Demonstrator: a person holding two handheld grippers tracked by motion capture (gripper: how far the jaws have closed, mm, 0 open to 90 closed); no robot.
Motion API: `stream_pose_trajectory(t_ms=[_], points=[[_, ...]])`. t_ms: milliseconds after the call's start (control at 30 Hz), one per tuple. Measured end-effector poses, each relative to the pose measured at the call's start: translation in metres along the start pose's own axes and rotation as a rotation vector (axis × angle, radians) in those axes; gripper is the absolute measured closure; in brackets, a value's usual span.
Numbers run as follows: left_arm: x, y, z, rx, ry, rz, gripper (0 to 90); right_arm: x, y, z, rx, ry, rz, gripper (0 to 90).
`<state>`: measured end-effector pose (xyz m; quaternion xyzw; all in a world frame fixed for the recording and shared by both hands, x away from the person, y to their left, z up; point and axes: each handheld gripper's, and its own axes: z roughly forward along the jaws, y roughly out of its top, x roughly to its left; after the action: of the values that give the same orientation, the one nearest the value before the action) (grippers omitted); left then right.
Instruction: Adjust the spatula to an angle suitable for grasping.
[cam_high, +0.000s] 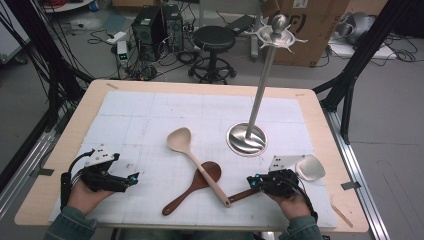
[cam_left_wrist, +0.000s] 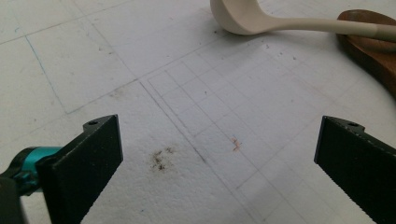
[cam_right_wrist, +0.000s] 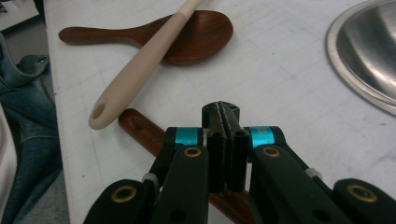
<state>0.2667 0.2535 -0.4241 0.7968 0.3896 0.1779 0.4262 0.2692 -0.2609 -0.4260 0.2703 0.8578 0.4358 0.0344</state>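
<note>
Three utensils lie mid-mat in the high view: pale spoon across dark spoon, brown handle at right gripper; left gripper view shows jaws wide, empty; right gripper view shows jaws shut above that handle, grip unclear.

Dark wooden spoon, polished and a touch glossy, with a pale ladle of smooth matt finish lying across it. A second dark wooden handle looks worn. The stand's base is shiny brushed metal. A rough, matt white mat, paper-like and stained, covers the light wood desk. The jaws are matt black, ribbed.
</note>
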Motion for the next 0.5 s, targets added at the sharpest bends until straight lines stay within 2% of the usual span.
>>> stream_pose_trajectory(t_ms=[233, 500], points=[[0.000, 0.000, 0.000, 0.004, 0.000, 0.004, 1.6, 0.007, 0.001, 0.008, 0.000, 0.041, -0.003, 89.5], [0.000, 0.000, 0.000, 0.001, 0.001, 0.003, 1.6, 0.017, 0.004, 0.017, 0.013, 0.080, -0.034, 89.5]])
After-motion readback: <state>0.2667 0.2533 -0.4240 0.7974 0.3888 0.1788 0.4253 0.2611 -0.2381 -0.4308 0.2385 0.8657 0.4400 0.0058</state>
